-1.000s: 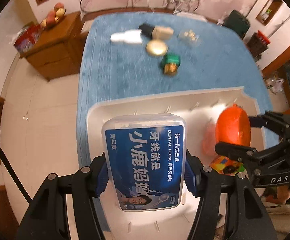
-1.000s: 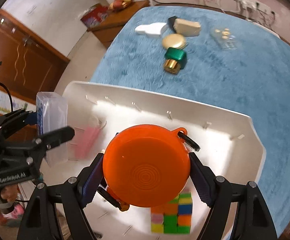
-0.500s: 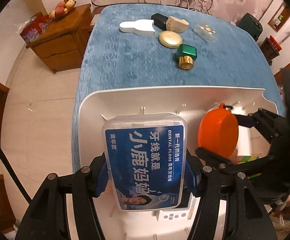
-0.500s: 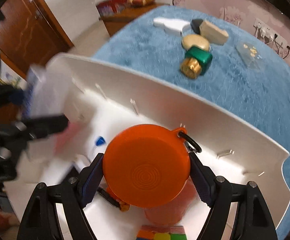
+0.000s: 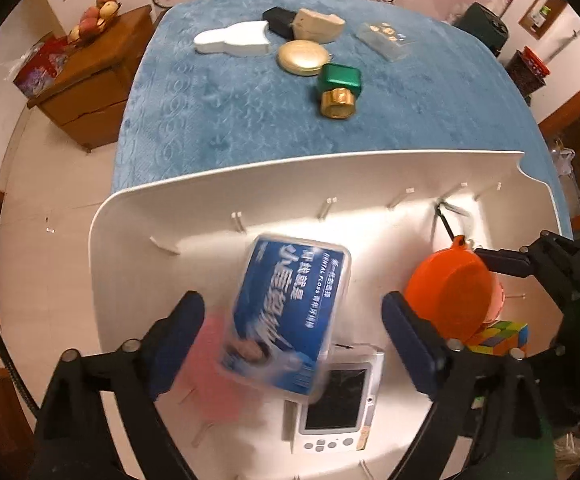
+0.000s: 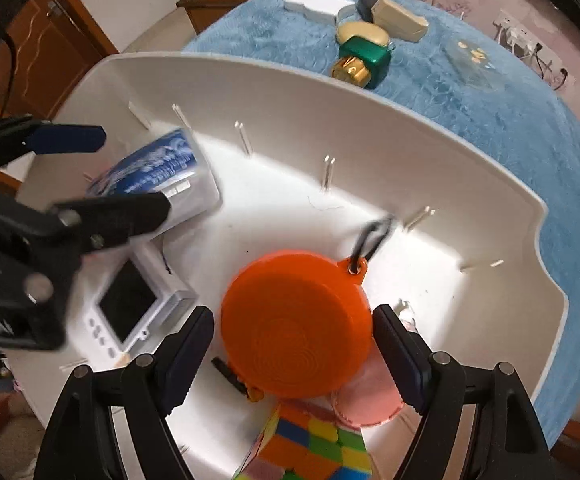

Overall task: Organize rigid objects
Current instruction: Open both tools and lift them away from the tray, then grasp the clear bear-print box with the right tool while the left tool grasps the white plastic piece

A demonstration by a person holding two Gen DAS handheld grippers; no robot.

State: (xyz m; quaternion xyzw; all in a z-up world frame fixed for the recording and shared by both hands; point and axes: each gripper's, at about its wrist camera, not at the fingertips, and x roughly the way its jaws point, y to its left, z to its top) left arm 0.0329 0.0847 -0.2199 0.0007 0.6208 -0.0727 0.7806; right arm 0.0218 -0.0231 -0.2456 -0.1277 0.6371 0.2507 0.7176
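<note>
My left gripper (image 5: pixel 290 332) is open over the white bin (image 5: pixel 249 172); the blue dental floss box (image 5: pixel 290 316) is loose between its fingers, tilted and blurred, above a small white device with a screen (image 5: pixel 334 412). My right gripper (image 6: pixel 294 348) is open too; the orange round case (image 6: pixel 294 324) lies free between its fingers inside the bin (image 6: pixel 370 92), over a pink disc (image 6: pixel 370 404) and a colourful cube (image 6: pixel 310 448). The floss box (image 6: pixel 157 176) and the left gripper (image 6: pixel 101 184) show in the right wrist view.
On the blue tablecloth (image 5: pixel 229 100) beyond the bin lie a green and gold bottle (image 5: pixel 340 90), a gold compact (image 5: pixel 302 58), a white bottle (image 5: pixel 233 40), a beige and black item (image 5: pixel 310 24) and a clear packet (image 5: pixel 386 40). A wooden cabinet (image 5: pixel 89 80) stands at the left.
Both grippers have opened. The floss box has dropped free and tilted into the bin. The orange case has left the right fingers and lies lower in the bin.
</note>
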